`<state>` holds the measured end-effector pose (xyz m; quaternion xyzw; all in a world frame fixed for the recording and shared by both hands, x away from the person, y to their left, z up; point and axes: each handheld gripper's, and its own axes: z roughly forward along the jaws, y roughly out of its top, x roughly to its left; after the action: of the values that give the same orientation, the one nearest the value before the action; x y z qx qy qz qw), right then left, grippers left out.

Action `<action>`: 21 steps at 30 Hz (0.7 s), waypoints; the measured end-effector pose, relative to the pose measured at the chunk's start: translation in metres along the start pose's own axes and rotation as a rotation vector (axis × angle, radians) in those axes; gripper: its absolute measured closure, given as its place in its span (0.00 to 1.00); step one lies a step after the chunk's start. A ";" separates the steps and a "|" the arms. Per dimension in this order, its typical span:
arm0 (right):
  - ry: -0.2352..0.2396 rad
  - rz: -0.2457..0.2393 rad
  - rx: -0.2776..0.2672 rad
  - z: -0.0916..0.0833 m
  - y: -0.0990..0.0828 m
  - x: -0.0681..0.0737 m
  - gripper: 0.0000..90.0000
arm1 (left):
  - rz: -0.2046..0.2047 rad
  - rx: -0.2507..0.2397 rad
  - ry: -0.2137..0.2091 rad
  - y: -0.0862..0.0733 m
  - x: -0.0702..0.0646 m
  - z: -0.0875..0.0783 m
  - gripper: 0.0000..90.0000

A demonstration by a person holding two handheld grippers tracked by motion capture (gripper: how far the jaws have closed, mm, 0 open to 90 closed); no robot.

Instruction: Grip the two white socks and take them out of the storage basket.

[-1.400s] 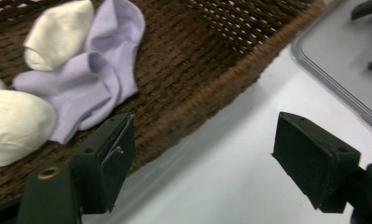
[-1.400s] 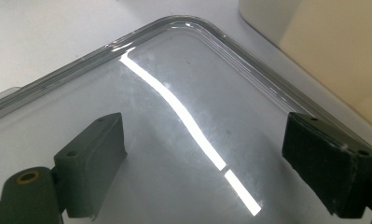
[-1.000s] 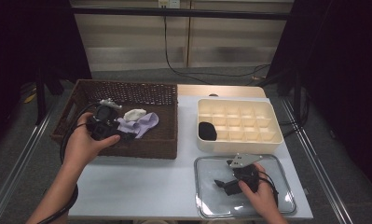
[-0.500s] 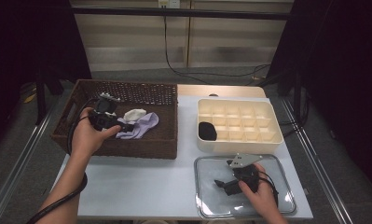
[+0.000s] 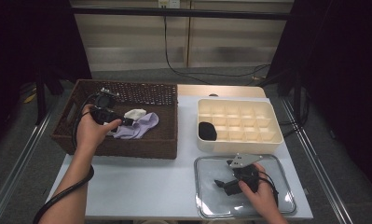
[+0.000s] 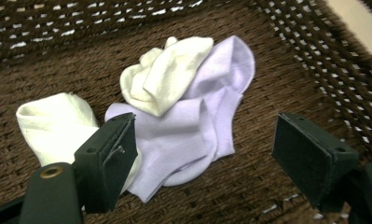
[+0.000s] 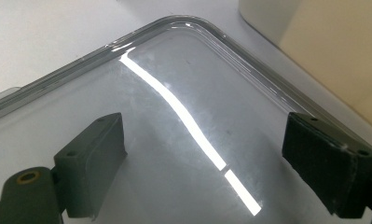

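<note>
Hovering inside the brown wicker basket, the left gripper has its jaws spread wide and holds nothing; they bracket the lilac sock, which lies flat on the woven floor toward the basket's right half. A cream sock is bunched on the lilac one's far edge, and a second cream sock lies just beside it to the left, partly behind one jaw. The wide opening seems meant to take the lilac sock alone, though the top cream sock may come up with it.

To the right stands a cream compartment box with a dark rolled item, probably a sock, in its near-left cell. Nearer, the right gripper rests released and empty on the clear plastic lid, seemingly parked there out of the way.
</note>
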<state>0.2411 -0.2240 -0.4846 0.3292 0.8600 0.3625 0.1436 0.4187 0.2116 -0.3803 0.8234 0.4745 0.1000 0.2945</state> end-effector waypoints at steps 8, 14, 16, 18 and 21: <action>0.000 0.000 -0.001 0.000 0.000 0.000 0.14 | -0.039 -0.004 0.008 0.004 0.009 0.008 0.24; 0.000 0.000 0.000 0.000 0.000 0.000 0.14 | -0.055 -0.007 0.008 0.011 0.014 0.010 0.24; 0.000 0.000 0.000 0.000 0.000 0.000 0.14 | -0.057 -0.007 0.013 0.014 0.016 0.011 0.24; 0.000 0.000 0.000 0.000 0.000 0.000 0.14 | -0.070 -0.009 0.007 0.017 0.017 0.013 0.24; 0.000 0.000 -0.001 0.000 0.000 0.000 0.14 | -0.072 -0.002 0.008 0.019 0.019 0.016 0.24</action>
<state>0.2412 -0.2240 -0.4846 0.3289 0.8600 0.3628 0.1437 0.4503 0.2142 -0.3843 0.8052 0.5049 0.0932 0.2967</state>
